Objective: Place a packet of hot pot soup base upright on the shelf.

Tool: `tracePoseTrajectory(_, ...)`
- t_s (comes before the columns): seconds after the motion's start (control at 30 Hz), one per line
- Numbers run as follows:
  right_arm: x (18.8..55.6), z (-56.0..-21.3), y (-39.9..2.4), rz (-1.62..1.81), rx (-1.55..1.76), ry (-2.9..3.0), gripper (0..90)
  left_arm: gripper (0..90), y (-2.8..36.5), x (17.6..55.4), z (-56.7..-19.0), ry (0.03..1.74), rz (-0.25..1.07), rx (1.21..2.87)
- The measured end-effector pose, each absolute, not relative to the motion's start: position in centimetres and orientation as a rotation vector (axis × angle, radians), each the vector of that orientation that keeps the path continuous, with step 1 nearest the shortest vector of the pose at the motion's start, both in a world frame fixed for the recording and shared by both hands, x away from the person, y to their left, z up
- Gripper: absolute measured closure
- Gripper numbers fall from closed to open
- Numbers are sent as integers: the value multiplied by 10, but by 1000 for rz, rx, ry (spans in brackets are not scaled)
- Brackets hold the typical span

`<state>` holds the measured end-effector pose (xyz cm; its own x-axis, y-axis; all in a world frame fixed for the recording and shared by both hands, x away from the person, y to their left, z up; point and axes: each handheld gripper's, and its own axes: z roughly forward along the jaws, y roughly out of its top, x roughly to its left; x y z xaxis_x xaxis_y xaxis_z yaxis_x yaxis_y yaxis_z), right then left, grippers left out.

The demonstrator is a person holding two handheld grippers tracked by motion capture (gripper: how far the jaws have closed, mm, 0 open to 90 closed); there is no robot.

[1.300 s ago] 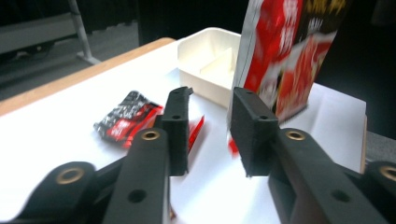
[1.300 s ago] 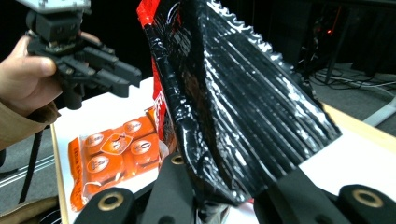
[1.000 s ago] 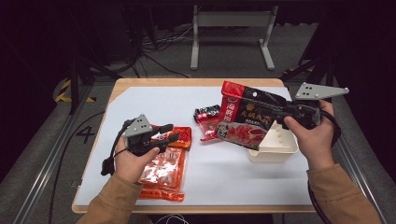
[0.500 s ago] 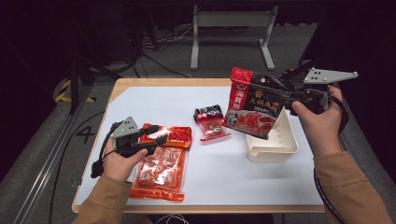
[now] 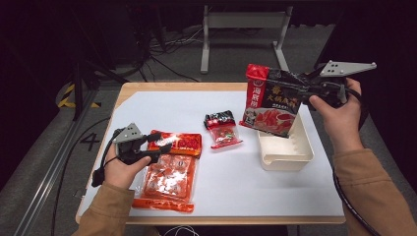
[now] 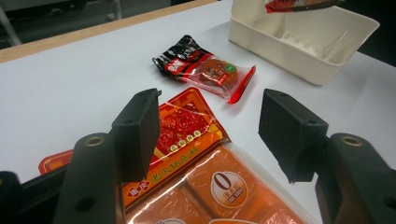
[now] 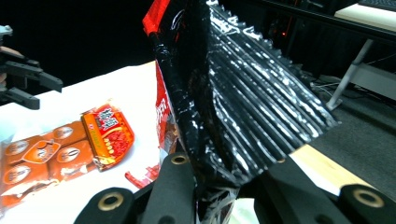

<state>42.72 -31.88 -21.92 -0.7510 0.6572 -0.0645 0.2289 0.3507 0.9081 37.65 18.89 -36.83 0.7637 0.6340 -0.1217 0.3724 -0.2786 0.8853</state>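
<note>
Three food packets, one cream tray (image 5: 285,155), right gripper (image 5: 301,89) grasping black-red packet (image 5: 272,101), left gripper (image 5: 164,143) released, opening.

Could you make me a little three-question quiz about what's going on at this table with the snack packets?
1. True or false: the right gripper is shut on the big black-and-red packet.
2. What is directly below that packet? A) the cream tray B) the orange packet C) the floor
3. Which packet lies under the left gripper, whose jaws have just been opening?

Key:
1. True; its jaws pinch the packet's edge and hold it in the air.
2. A.
3. The orange packet, flat on the white table; the small sweet packet lies apart, nearer the tray.
</note>
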Motion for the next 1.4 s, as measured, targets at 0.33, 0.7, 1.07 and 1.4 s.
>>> tracePoseTrajectory(0.33,445,-211,-330,1360,712,2193,814,377,202,374,-373,810,307,1887)
tracePoseTrajectory(0.7,459,-204,-342,1350,662,2192,814,372,217,360,-377,869,325,1875)
tracePoseTrajectory(1.07,472,-206,-352,1359,594,2204,814,369,228,350,-380,914,342,1858)
tracePoseTrajectory(1.4,491,-214,-369,1372,584,2212,814,369,237,344,-382,945,353,1844)
